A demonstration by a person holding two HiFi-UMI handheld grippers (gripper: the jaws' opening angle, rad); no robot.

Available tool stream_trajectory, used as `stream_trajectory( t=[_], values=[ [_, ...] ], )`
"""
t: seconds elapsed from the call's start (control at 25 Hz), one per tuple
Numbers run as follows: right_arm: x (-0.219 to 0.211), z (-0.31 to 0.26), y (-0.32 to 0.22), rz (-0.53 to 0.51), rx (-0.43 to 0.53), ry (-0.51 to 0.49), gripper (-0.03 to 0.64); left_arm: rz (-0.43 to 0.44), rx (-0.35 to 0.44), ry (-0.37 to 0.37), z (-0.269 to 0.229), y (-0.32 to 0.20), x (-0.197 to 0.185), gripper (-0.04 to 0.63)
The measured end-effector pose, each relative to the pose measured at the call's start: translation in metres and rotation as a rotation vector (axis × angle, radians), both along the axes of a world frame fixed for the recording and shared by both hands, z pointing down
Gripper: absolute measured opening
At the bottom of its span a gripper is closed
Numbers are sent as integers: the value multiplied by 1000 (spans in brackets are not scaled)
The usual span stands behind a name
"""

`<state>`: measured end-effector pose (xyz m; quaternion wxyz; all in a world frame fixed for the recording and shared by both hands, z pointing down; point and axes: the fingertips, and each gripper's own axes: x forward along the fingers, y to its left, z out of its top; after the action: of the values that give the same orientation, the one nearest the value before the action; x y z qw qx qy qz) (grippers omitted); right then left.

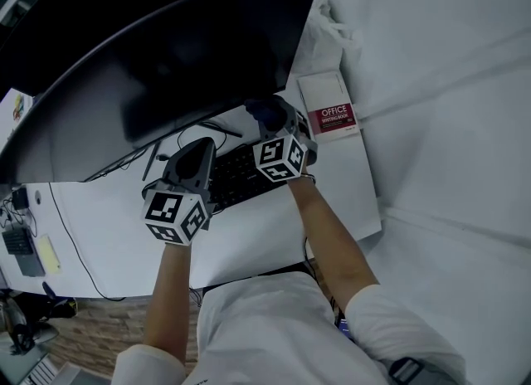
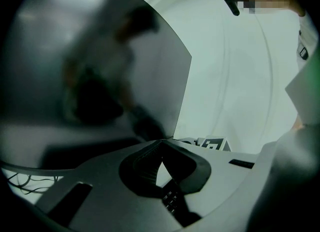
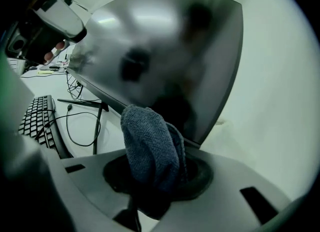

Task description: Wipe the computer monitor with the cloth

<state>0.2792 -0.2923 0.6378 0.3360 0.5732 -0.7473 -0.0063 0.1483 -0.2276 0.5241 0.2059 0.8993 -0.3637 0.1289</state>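
Bare forearms of a person in a white shirt reach over the white desk (image 1: 257, 238). Right gripper (image 1: 275, 123) is clamped on a bunched blue-grey terry cloth (image 3: 150, 146), held just beside the lower right edge of the big dark curved monitor (image 1: 166, 51), above the black keyboard (image 1: 236, 177). Left gripper (image 2: 161, 144), further left, has its jaws together at the tips, nothing between them

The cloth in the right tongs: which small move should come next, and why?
Probably move the right tongs slightly up and forward until the cloth meets the monitor. They are shut on the cloth, which sits just below the monitor's lower edge and seems not to touch it.
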Motion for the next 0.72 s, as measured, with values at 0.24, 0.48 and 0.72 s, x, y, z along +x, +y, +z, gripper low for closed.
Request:
stream_trajectory(
  t=[0.24,0.48,0.72],
  values=[
    [28,-2,-3,40,7,-6,133,36,7,-6,-4,0,22,12],
    [46,-2,-5,54,8,-2,133,51,11,-19,-6,1,33,12],
    [59,-5,-4,68,16,8,133,58,20,-32,-9,3,36,12]
  ],
)
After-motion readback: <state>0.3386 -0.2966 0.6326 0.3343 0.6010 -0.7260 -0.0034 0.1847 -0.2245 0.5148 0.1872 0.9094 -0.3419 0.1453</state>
